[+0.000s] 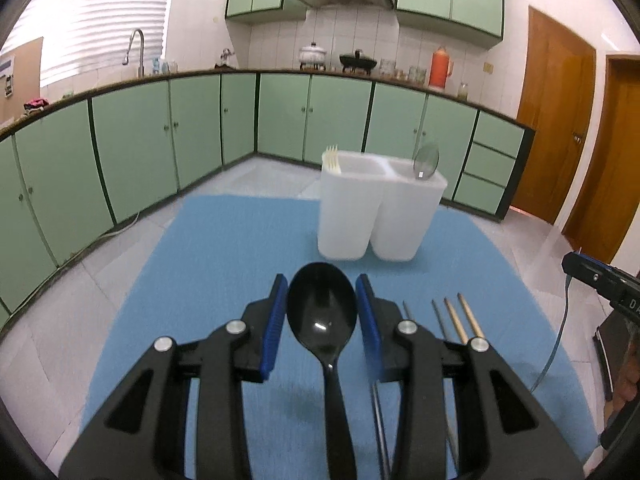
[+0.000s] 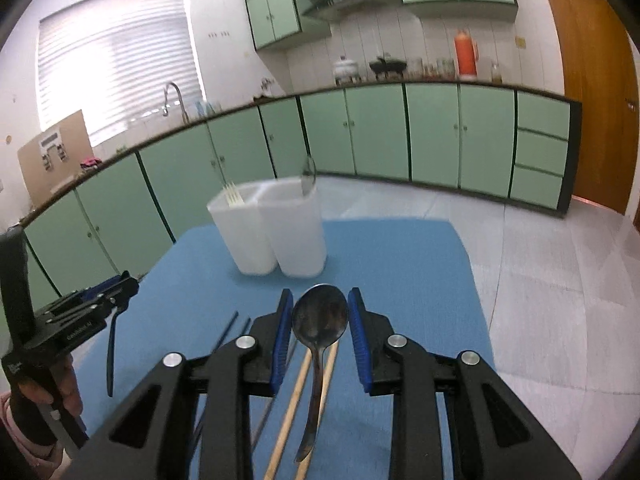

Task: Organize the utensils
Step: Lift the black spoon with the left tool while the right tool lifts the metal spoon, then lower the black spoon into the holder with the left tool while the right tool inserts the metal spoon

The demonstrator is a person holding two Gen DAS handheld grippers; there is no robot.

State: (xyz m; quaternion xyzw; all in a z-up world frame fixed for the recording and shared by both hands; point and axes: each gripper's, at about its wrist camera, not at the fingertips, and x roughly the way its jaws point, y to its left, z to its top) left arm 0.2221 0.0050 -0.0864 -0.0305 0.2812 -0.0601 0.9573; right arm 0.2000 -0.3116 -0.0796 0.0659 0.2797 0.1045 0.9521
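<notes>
Left tool (image 1: 322, 312) spread around glossy black spoon (image 1: 324, 320), right tool (image 2: 316, 320) spread around tarnished metal spoon (image 2: 319, 320)

Three spoons (image 1: 322, 316), two wooden chopsticks (image 2: 298, 392), one holder (image 1: 380, 208).

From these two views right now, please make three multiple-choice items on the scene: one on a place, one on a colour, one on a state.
1. Where is the pale fork?
A. In the left compartment of the white holder
B. Flat on the blue mat
C. In the right gripper

2. What colour is the spoon between the jaws of the left gripper?
A. White
B. Black
C. Orange

3. How do the jaws of the right gripper stand?
A. Open, with the metal spoon between them
B. Shut tight with nothing between them
C. Out of view

Answers: 1 A, its tines rise from the left compartment. 2 B, the bowl and handle are black. 3 A, gaps show on both sides of the spoon bowl.
</notes>
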